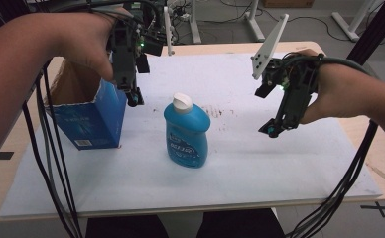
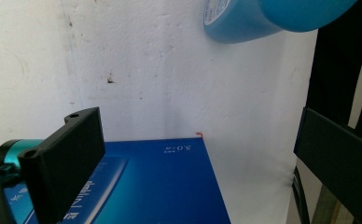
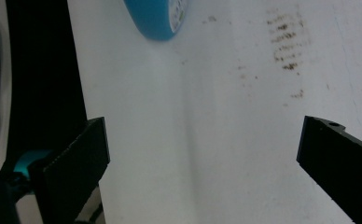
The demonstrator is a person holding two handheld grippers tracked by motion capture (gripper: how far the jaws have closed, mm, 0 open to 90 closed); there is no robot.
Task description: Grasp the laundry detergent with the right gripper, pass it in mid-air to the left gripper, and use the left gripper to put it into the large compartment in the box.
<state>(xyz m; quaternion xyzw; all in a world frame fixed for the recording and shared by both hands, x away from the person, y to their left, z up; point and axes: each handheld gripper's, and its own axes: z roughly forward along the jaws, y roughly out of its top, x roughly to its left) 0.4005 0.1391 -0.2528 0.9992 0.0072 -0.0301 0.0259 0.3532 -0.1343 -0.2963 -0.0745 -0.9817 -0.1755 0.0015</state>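
Observation:
A blue bottle (image 1: 186, 134) with a white cap stands upright in the middle of the white board (image 1: 240, 163). To its left an open blue carton (image 1: 89, 111) stands with its flaps up. My left gripper (image 1: 135, 98) hangs open above the carton's right edge; its own view looks down on the carton's blue side (image 2: 160, 186) and the bottle's base (image 2: 244, 21). My right gripper (image 1: 272, 130) hovers open over the board to the right of the bottle, nothing between its jaws; the bottle's base (image 3: 158, 16) shows at the top of its view.
The board lies on a wooden table (image 1: 364, 134). Brown smudges (image 1: 218, 111) mark the board behind the bottle. Cables (image 1: 56, 168) trail off both grippers at the left and right edges. Table legs and cords stand on the floor beyond.

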